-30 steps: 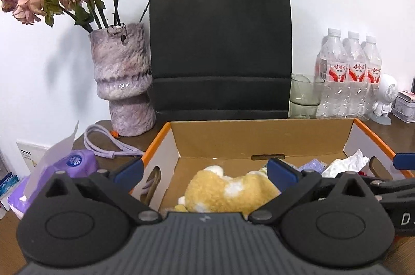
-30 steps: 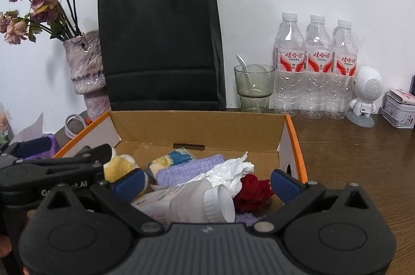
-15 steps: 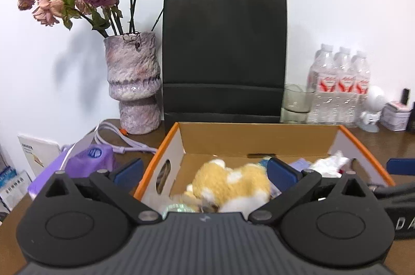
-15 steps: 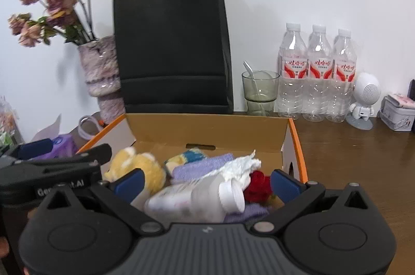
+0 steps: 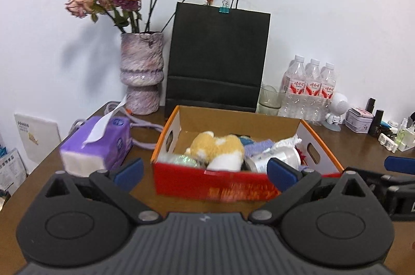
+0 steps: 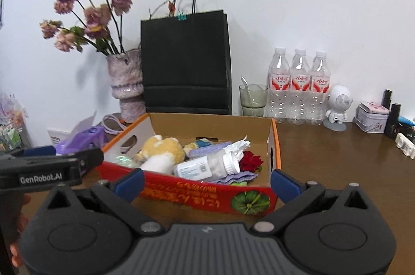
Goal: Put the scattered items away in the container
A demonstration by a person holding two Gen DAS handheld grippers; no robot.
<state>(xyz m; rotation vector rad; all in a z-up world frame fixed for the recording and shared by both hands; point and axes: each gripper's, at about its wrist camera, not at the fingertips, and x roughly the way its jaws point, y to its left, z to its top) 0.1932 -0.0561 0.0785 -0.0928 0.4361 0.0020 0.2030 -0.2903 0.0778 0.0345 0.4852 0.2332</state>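
Orange-rimmed box mid-worktop holds plush, bottle, tissue. Both grippers, left and right, have backed off, jaws spread, empty. Tidying looks finished.

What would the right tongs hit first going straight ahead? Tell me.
Probably the red front wall of the box, which sits between the open right tongs; depth is uncertain, and they might pass above it.

A home desk is showing itself: dried roses in a vase, water bottles, cosmetics lining the wall.
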